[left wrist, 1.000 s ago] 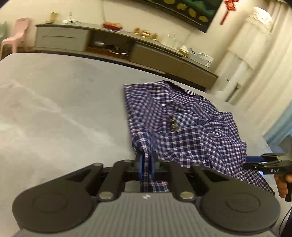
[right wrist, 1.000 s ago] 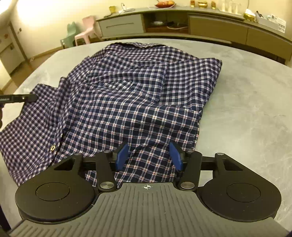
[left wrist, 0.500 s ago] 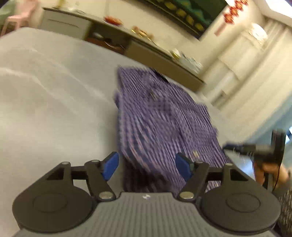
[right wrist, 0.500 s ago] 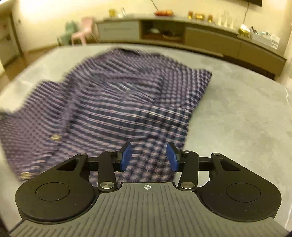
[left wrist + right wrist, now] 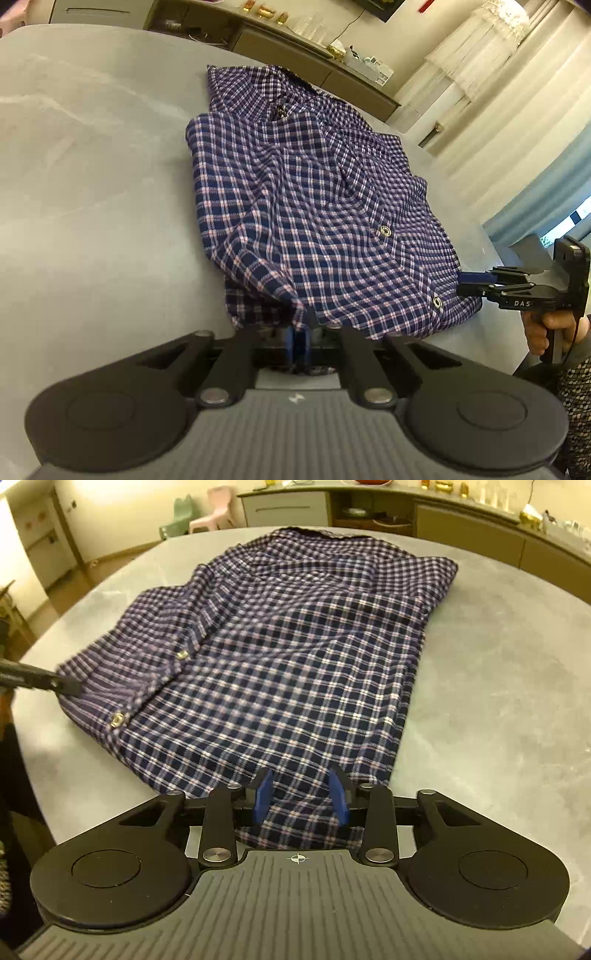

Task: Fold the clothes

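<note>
On grey worktop [image 5: 498, 686], plaid shirt [image 5: 295, 657] lies partly folded. Left tool [image 5: 297, 341] clamped on shirt's near hem corner; right tool [image 5: 301, 797] apart over opposite hem. Likely judgement: grip hem evenly, lift level, keep edges aligned.

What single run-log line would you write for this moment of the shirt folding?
stage: fold in progress | left gripper: shut on checked shirt hem | right gripper: open over shirt edge | shirt: on grey table, partly folded

"DAS" on right tongs [image 5: 466, 283]
</note>
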